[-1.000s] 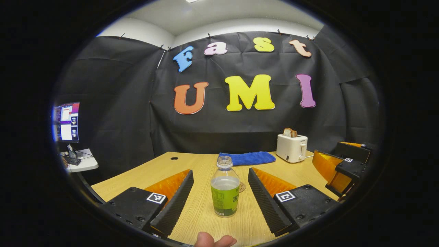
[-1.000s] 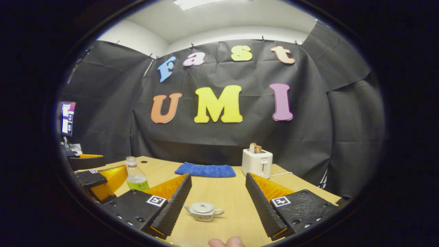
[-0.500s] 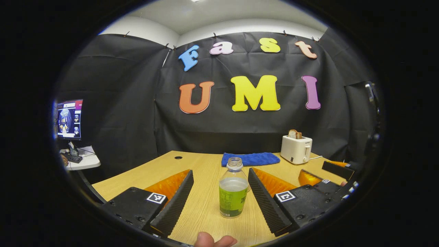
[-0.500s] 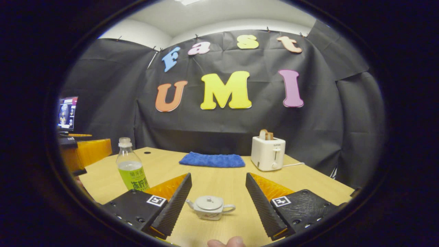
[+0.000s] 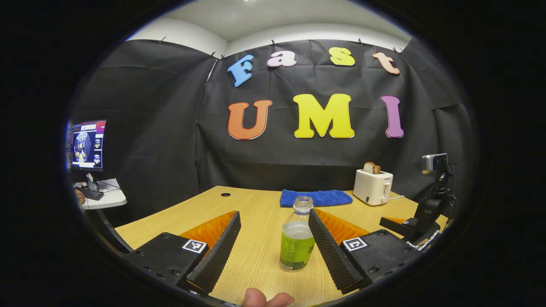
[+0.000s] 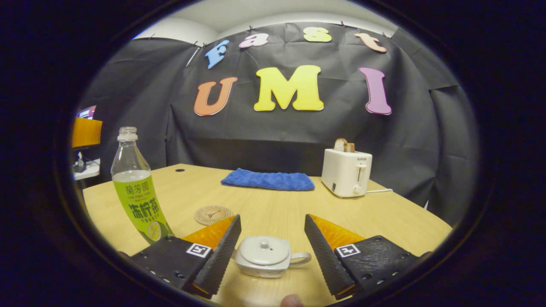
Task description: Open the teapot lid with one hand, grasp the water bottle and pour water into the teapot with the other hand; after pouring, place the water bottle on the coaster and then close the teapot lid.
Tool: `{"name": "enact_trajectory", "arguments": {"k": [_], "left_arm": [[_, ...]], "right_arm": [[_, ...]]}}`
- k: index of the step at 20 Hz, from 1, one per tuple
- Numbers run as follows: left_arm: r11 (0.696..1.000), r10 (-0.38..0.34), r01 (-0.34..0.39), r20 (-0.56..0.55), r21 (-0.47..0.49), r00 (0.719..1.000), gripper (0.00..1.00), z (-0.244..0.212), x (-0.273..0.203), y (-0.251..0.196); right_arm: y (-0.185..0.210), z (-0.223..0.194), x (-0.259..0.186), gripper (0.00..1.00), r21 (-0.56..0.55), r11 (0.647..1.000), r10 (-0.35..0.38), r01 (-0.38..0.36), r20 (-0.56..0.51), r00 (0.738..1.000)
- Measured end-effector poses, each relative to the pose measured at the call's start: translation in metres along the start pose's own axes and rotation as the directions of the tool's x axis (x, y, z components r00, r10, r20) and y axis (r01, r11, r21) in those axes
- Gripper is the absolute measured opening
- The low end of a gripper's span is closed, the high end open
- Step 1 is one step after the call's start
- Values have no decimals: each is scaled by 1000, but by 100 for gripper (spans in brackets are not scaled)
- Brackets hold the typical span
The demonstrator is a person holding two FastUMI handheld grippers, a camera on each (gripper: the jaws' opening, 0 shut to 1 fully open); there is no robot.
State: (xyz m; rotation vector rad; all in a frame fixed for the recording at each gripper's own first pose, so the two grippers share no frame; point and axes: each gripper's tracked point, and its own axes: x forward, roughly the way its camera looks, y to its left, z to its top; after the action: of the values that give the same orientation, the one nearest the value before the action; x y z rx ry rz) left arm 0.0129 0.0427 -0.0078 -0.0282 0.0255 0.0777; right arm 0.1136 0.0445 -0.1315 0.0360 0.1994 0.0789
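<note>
**Wooden worktop and its load**

The worktop (image 6: 384,213) is pale wood grain, with a small dark cable hole (image 6: 179,170) near its far left edge. A folded blue towel (image 6: 268,179) lies flat toward the back wall. To its right stands a white toaster (image 6: 346,172) with bread in the slot, its cord trailing off to the right. A round coaster (image 6: 213,214) lies bare nearer the front. Left of it a water bottle (image 6: 135,187) stands upright, uncapped. A small white teapot (image 6: 264,256), lid on, sits at the front.
</note>
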Motion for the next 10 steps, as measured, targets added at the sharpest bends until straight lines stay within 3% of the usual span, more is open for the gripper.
{"name": "enact_trajectory", "arguments": {"k": [3,4,7,8,10], "left_arm": [[1000,5,-5,-7,-2,1000,99,-2,1,3],[1000,6,-6,-10,-2,1000,99,-4,3,4],[1000,9,-9,-16,-6,1000,100,-5,2,5],[1000,11,-11,-17,-5,1000,100,-5,3,6],[1000,12,-13,-21,-4,1000,100,-6,4,7]], "right_arm": [[2,-5,7,72,11,1000,1,-1,-15,1000],[2,-5,9,58,13,1000,-4,5,-19,1000],[2,-7,11,36,30,999,-17,18,-23,1000],[5,-7,12,16,32,999,-7,8,-27,1000],[7,-9,13,8,27,1000,-13,14,-37,999]]}}
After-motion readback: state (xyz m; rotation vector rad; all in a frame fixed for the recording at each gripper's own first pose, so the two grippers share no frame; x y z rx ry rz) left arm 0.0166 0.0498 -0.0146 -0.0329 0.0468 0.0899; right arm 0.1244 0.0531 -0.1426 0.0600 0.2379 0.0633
